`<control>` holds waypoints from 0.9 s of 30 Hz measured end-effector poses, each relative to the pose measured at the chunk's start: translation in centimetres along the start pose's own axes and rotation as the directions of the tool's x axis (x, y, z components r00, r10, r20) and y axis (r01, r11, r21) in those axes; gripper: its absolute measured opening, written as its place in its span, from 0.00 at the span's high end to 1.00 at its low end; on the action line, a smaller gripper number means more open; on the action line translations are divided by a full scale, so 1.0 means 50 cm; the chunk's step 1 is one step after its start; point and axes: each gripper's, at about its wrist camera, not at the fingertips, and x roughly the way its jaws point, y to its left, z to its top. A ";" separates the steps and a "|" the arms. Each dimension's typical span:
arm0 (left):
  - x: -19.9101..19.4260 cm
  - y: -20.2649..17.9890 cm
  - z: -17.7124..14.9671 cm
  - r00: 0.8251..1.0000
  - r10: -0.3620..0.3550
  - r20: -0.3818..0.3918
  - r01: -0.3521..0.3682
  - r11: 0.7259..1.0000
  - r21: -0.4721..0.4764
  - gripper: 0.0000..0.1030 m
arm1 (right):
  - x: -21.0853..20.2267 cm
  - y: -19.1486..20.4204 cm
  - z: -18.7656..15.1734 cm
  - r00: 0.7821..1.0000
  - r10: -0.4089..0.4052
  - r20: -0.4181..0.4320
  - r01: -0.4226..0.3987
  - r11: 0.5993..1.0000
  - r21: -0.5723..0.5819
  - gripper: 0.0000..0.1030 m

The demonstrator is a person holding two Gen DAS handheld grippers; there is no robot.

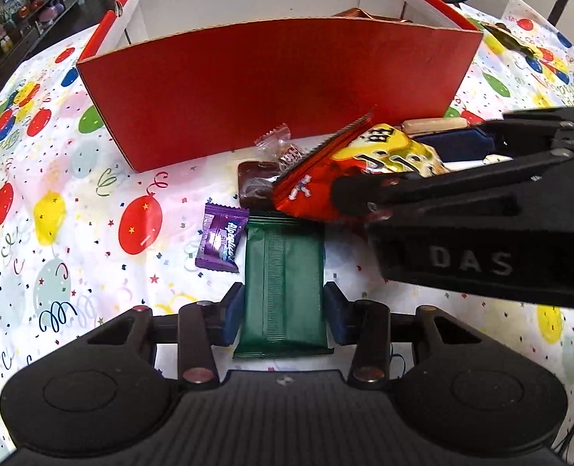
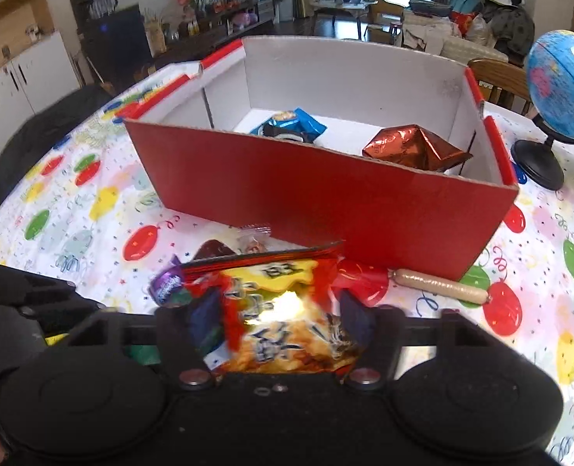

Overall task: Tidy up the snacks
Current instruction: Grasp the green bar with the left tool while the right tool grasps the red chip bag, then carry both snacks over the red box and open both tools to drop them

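Observation:
My left gripper [image 1: 283, 310] is shut on a green wrapped bar [image 1: 283, 283], its blue pads touching both long sides. My right gripper [image 2: 283, 322] is shut on a red and yellow snack bag [image 2: 283, 310] and holds it just in front of the red cardboard box [image 2: 326, 194]. The same bag [image 1: 364, 167] shows in the left wrist view, held by the right gripper coming in from the right. Inside the box lie a blue packet [image 2: 291, 126] and a brown foil packet [image 2: 411, 147].
On the balloon tablecloth [image 1: 73, 194] lie a purple candy [image 1: 221, 242], a brown packet [image 1: 254, 190], a clear-wrapped sweet [image 1: 279, 143] and a sausage [image 2: 440, 285]. A globe [image 2: 562, 85] stands right of the box. A dark wrapper [image 1: 512, 39] lies at the far right.

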 end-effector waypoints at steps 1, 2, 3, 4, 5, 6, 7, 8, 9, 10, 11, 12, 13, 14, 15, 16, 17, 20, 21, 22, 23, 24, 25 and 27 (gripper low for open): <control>0.000 0.001 -0.001 1.000 -0.001 -0.003 0.001 1.000 0.002 0.59 | -0.004 0.000 -0.004 1.000 -0.012 -0.001 0.012 1.000 0.014 0.43; -0.001 0.002 -0.002 1.000 -0.004 -0.006 0.004 1.000 0.003 0.59 | -0.008 0.000 -0.008 1.000 -0.023 0.000 0.023 0.999 0.028 0.45; -0.003 0.004 -0.004 1.000 -0.011 -0.009 0.012 1.000 0.002 0.59 | -0.012 -0.001 -0.012 0.999 -0.033 0.003 0.033 0.999 0.042 0.46; -0.005 0.007 -0.005 1.000 -0.017 -0.011 0.017 1.000 -0.005 0.59 | -0.018 -0.004 -0.017 0.999 -0.039 0.006 0.039 0.997 0.059 0.47; -0.009 0.012 -0.007 1.000 -0.023 -0.012 0.022 1.000 -0.012 0.59 | -0.025 -0.006 -0.021 0.999 -0.047 0.010 0.046 0.996 0.078 0.47; -0.013 0.017 -0.010 0.999 -0.031 -0.012 0.030 0.999 -0.019 0.59 | -0.033 -0.008 -0.025 0.998 -0.053 0.016 0.051 0.994 0.098 0.47; -0.015 0.024 -0.012 0.999 -0.039 -0.012 0.038 0.999 -0.027 0.59 | -0.041 -0.009 -0.029 0.998 -0.058 0.024 0.055 0.992 0.116 0.47; -0.019 0.030 -0.014 0.999 -0.046 -0.011 0.046 0.998 -0.033 0.59 | -0.049 -0.010 -0.033 0.997 -0.064 0.031 0.060 0.989 0.132 0.47; -0.023 0.036 -0.015 0.998 -0.055 -0.010 0.054 0.998 -0.038 0.59 | -0.057 -0.010 -0.037 0.997 -0.071 0.037 0.065 0.987 0.147 0.47; -0.029 0.041 -0.017 0.998 -0.062 -0.007 0.061 0.997 -0.041 0.59 | -0.065 -0.009 -0.041 0.996 -0.077 0.042 0.069 0.985 0.161 0.47; -0.036 0.045 -0.018 0.998 -0.068 -0.004 0.068 0.997 -0.042 0.59 | -0.072 -0.007 -0.045 0.996 -0.081 0.046 0.071 0.982 0.176 0.47; -0.043 0.050 -0.021 0.997 -0.081 -0.002 0.081 0.996 -0.044 0.59 | -0.079 -0.005 -0.048 0.995 -0.083 0.051 0.072 0.979 0.188 0.47; -0.048 0.057 -0.022 0.995 -0.102 -0.003 0.102 0.994 -0.048 0.59 | -0.087 -0.002 -0.052 0.995 -0.087 0.054 0.074 0.977 0.200 0.47; -0.055 0.062 -0.025 0.992 -0.124 -0.002 0.124 0.991 -0.052 0.59 | -0.094 0.001 -0.055 0.994 -0.090 0.058 0.076 0.974 0.212 0.47; -0.063 0.067 -0.028 0.989 -0.145 0.002 0.145 0.988 -0.055 0.59 | -0.102 0.004 -0.058 0.994 -0.090 0.063 0.073 0.971 0.227 0.47; -0.070 0.071 -0.031 0.988 -0.155 0.006 0.155 0.986 -0.056 0.59 | -0.110 0.007 -0.061 0.994 -0.089 0.069 0.070 0.968 0.239 0.47; -0.076 0.074 -0.033 0.987 -0.158 0.011 0.158 0.986 -0.052 0.59 | -0.117 0.011 -0.064 0.993 -0.093 0.075 0.072 0.966 0.249 0.47; -0.099 0.084 -0.039 0.981 -0.192 0.027 0.194 0.980 -0.048 0.59 | -0.140 0.023 -0.071 0.989 -0.114 0.091 0.085 0.958 0.275 0.47; -0.106 0.089 -0.041 0.978 -0.207 0.032 0.208 0.977 -0.048 0.59 | -0.147 0.026 -0.073 0.989 -0.117 0.095 0.085 0.955 0.285 0.47; -0.115 0.093 -0.044 0.976 -0.216 0.038 0.218 0.975 -0.049 0.59 | -0.154 0.029 -0.075 0.988 -0.122 0.098 0.089 0.952 0.293 0.47; -0.122 0.095 -0.045 0.974 -0.221 0.045 0.223 0.974 -0.048 0.59 | -0.162 0.033 -0.077 0.986 -0.130 0.102 0.094 0.949 0.302 0.47; -0.129 0.098 -0.046 0.972 -0.227 0.050 0.230 0.972 -0.046 0.59 | -0.170 0.038 -0.079 0.985 -0.136 0.107 0.098 0.947 0.307 0.47; -0.136 0.102 -0.046 0.971 -0.233 0.056 0.235 0.971 -0.046 0.59 | -0.177 0.043 -0.080 0.983 -0.142 0.113 0.100 0.945 0.311 0.47; -0.154 0.108 -0.046 0.969 -0.236 0.074 0.239 0.970 -0.039 0.59 | -0.193 0.053 -0.080 0.980 -0.155 0.124 0.109 0.942 0.318 0.47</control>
